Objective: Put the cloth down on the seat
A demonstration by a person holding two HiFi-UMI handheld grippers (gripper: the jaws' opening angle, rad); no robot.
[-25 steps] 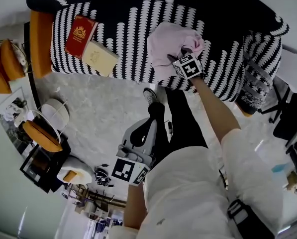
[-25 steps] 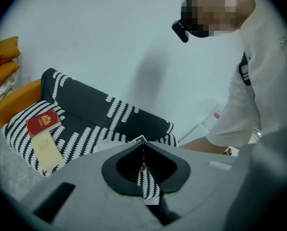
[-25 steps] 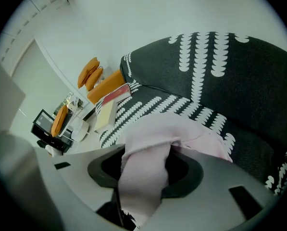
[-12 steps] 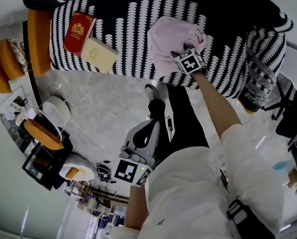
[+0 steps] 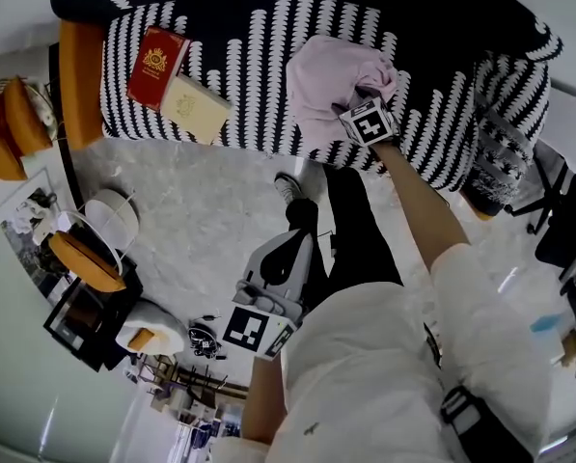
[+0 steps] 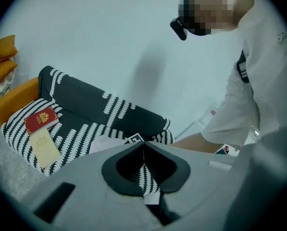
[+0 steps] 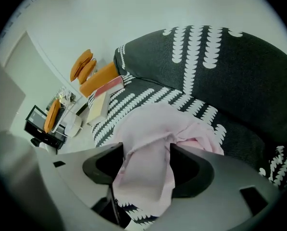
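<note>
Our left gripper hangs clenched and empty, while on the black-and-white patterned seat, right of a red book, the pink cloth lies bunched between our right gripper's opening jaws.

Soft matt pink cloth rests on the fabric-covered seat.

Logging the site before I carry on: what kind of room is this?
Probably a living room or lounge: a patterned sofa with books on it, a pale stone-look floor, and orange cushions beside it.
</note>
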